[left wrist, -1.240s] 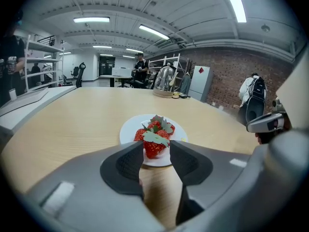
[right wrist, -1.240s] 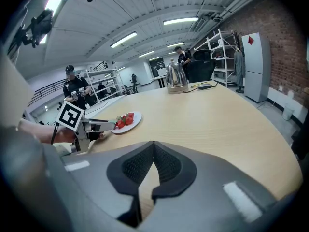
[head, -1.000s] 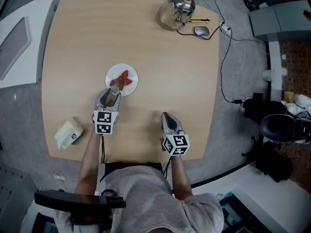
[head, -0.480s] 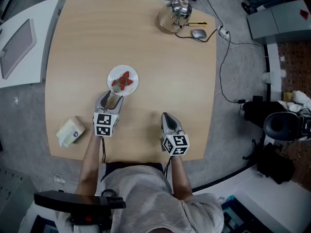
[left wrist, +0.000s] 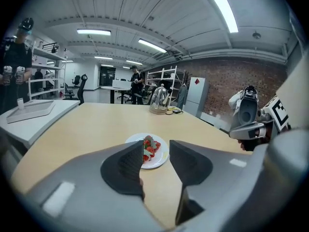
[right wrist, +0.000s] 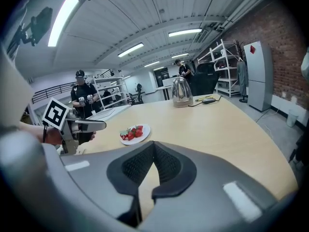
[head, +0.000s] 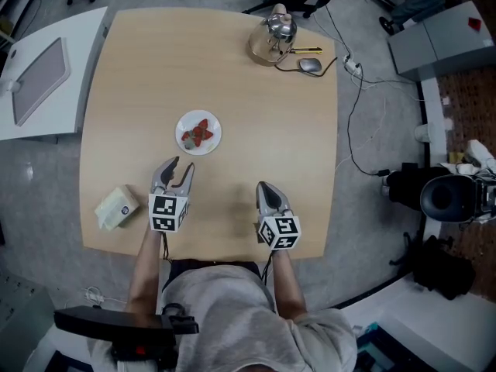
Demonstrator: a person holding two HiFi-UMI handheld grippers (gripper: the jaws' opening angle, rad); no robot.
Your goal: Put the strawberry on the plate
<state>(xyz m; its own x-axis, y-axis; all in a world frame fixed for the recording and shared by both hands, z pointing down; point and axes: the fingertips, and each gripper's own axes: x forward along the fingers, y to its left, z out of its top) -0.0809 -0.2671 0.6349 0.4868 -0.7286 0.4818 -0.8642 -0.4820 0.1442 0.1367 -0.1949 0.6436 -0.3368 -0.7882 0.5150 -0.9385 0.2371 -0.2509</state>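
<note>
Having just narrowed a little, stood apart with nothing between on the left gripper (head: 180, 166); sat pressed together, empty, on the right gripper (head: 263, 186). Hovered both by the desk's (head: 256, 99) near edge, short of the plate (head: 212, 122). Saw the strawberry (head: 203, 132) lying on that plate, left of the desk's middle. Judged placing done, nothing left but pulling clear.

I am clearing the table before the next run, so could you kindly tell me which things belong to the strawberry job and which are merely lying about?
Job in hand:
strawberries, already lying on the plate
white plate

Lying about:
kettle
computer mouse
tissue pack
</note>
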